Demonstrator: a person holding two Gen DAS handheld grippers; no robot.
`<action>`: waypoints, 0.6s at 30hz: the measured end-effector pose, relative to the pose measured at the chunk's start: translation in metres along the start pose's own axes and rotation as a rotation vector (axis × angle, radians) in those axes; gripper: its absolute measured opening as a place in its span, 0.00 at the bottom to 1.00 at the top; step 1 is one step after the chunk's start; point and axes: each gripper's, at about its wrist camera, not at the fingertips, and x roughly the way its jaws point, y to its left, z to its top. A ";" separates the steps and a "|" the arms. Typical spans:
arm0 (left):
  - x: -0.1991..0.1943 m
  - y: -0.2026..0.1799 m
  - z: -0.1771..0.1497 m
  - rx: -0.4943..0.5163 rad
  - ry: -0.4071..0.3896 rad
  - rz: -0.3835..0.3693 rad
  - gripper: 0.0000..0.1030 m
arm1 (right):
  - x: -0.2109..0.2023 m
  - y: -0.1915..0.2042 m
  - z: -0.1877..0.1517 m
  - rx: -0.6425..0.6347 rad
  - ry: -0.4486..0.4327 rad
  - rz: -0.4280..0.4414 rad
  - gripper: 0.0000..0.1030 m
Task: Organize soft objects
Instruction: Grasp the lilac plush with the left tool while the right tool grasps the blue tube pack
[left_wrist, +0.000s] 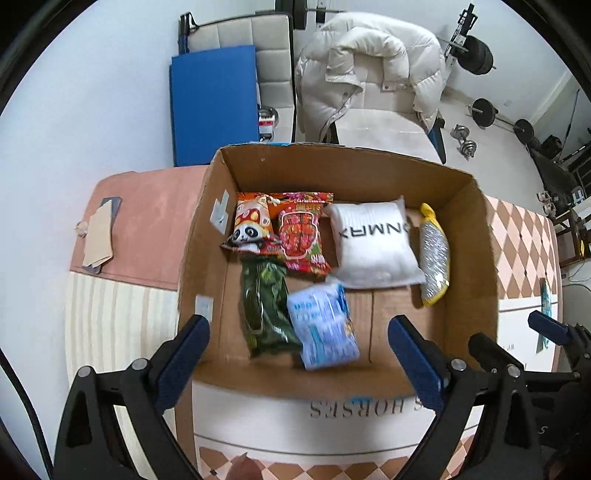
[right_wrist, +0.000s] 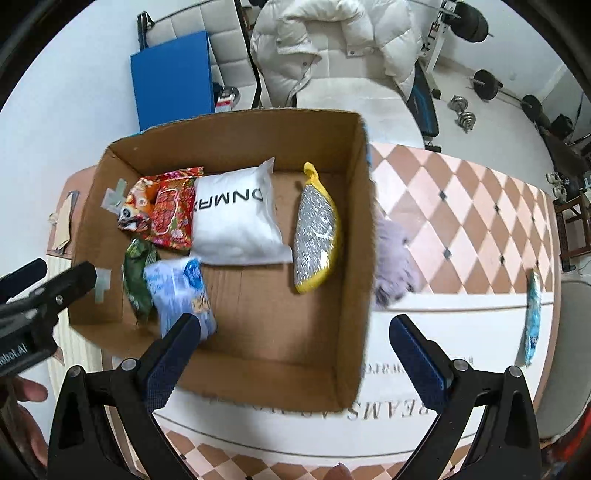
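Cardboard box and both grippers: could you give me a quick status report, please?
Left gripper and right gripper open, empty, above the cardboard box. Six soft packs inside. Purple fluffy item and blue packet outside on table. Nothing in the way.

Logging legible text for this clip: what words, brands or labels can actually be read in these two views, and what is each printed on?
"NMAX", seen mirrored, partly cut off: white pillow pack in the cardboard box.
"HORSES", upside down: tablecloth by the box's near wall.
"REAMS", upside down, cut off: same cloth in the right wrist view.
"obot.AI", cut off: left gripper body.
Snack packets' and blue packet's print: too blurred to read.
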 end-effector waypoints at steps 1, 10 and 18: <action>-0.007 -0.002 -0.006 -0.005 -0.010 -0.007 0.96 | -0.008 -0.002 -0.008 0.002 -0.017 -0.002 1.00; -0.055 -0.012 -0.041 0.005 -0.083 0.042 0.96 | -0.066 -0.012 -0.054 0.015 -0.086 0.033 1.00; -0.090 -0.019 -0.048 -0.011 -0.141 0.056 0.96 | -0.100 -0.017 -0.066 0.014 -0.116 0.105 1.00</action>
